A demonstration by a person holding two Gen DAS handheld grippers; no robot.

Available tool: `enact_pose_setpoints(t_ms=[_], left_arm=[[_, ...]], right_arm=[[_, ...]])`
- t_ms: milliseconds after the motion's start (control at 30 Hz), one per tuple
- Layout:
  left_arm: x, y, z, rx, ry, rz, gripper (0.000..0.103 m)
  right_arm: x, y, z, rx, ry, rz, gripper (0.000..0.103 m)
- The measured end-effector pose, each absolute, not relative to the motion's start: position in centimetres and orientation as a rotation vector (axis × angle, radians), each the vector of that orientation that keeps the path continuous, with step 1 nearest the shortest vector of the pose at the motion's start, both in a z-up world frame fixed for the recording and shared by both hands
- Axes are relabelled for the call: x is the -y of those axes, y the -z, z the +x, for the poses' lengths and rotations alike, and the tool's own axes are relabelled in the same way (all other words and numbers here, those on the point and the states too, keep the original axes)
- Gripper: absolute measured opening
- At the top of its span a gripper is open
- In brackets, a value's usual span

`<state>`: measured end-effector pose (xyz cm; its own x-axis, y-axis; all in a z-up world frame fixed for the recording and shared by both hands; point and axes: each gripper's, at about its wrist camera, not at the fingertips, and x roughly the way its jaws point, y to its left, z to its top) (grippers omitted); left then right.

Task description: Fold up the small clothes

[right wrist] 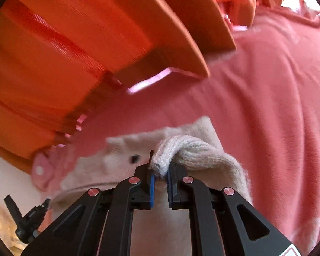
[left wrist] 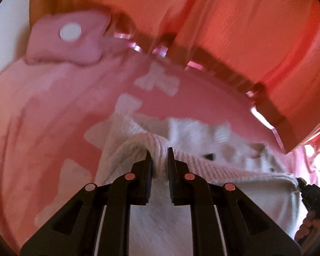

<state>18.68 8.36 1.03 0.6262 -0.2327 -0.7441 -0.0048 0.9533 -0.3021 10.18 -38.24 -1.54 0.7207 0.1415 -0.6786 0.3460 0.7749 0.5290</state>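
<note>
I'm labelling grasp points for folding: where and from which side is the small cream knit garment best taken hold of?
By its ribbed edge. The right claw and the left claw each pinch a bunched part of it. Come from the near side, low over the pink cloth: the rib is thick, raised and faces the claws.

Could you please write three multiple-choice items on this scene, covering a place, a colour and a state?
1. Where does the cream knit garment lie?
A. on the pink garment
B. inside the orange basket
C. on bare floor

2. What colour is the round snap on the pink tab?
A. black
B. white
C. orange

3. How is the left tool?
A. wide open
B. shut on the ribbed cream edge
C. out of view

Answers: 1 A, pink cloth shows all round it. 2 B, it looks white. 3 B, ribbing sits pinched between its fingers; the right tool grips likewise.
</note>
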Motion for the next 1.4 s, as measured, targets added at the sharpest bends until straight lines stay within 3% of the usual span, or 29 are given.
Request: enact_pose_setpoints(t_ms=[200,267,300,333,367,400,533,633,700,767,800,833,867,1000,1067,1167,1333,1400], left_arm=[[-7.8,-1.3,19.9,-0.865,0.143,-0.261,0.021],[-8.7,-1.8,19.7,-0.839,0.145,-0.298,0.023],[-9.2,-2.1,19.6,-0.827,0.138,-0.319,0.028],[-9.9,-2.5,19.3,-0.805,0.122,-0.346,0.047],[-10.4,-2.8,19.1,-0.789,0.11,-0.364,0.069],[-11.1,-3.0,18.9,-0.769,0.105,-0.393,0.075],[-11.5,-2.3,19.4,-0.823,0.144,-0.45,0.087],[-10.2,-1.0,20.1,-0.88,0.141,-0.405,0.087],[-9.0,0.0,20.8,-0.925,0.133,-0.339,0.083],[-8.4,0.7,21.3,-0.955,0.128,-0.301,0.045],[-8.2,0.8,21.4,-0.961,0.139,-0.296,0.04],[-8.2,0.6,21.3,-0.948,0.14,-0.304,0.021],[-8.3,0.2,21.1,-0.935,0.14,-0.313,0.011],[-9.0,-2.9,20.0,-0.826,0.138,-0.333,0.011],[-9.0,-2.7,20.2,-0.819,0.108,-0.289,0.011],[-9.5,1.4,21.7,-0.943,0.044,-0.292,0.01],[-9.6,0.1,21.3,-0.888,0.046,-0.26,0.01],[-9.5,1.2,21.7,-0.927,0.042,-0.259,0.01]], right_arm=[[39.4,0.6,11.0,-0.711,0.113,0.735,0.018],[40.3,-0.3,10.0,-0.627,0.131,0.771,0.03],[40.8,-1.1,9.1,-0.578,0.173,0.759,0.044],[40.9,-1.5,8.7,-0.56,0.193,0.744,0.054],[41.0,-1.9,8.4,-0.56,0.204,0.719,0.054],[41.0,-1.8,8.4,-0.589,0.207,0.687,0.054],[40.1,-0.3,9.5,-0.734,0.165,0.587,0.055],[38.9,1.1,10.6,-0.805,0.179,0.501,0.056],[38.3,1.8,10.9,-0.833,0.187,0.452,0.054],[38.1,2.3,11.2,-0.856,0.191,0.412,0.029],[38.0,2.3,11.3,-0.853,0.186,0.406,0.008],[38.0,1.6,10.9,-0.819,0.184,0.407,0.008],[37.8,0.8,10.8,-0.78,0.175,0.415,0.008],[37.9,-3.7,8.3,-0.551,0.019,0.527,0.007],[38.0,-2.5,9.3,-0.619,0.075,0.5,0.007],[38.8,3.0,12.0,-0.863,0.24,0.471,0.007],[39.3,-0.8,9.8,-0.683,0.185,0.513,0.007],[39.8,1.6,11.0,-0.792,0.227,0.511,0.007]])
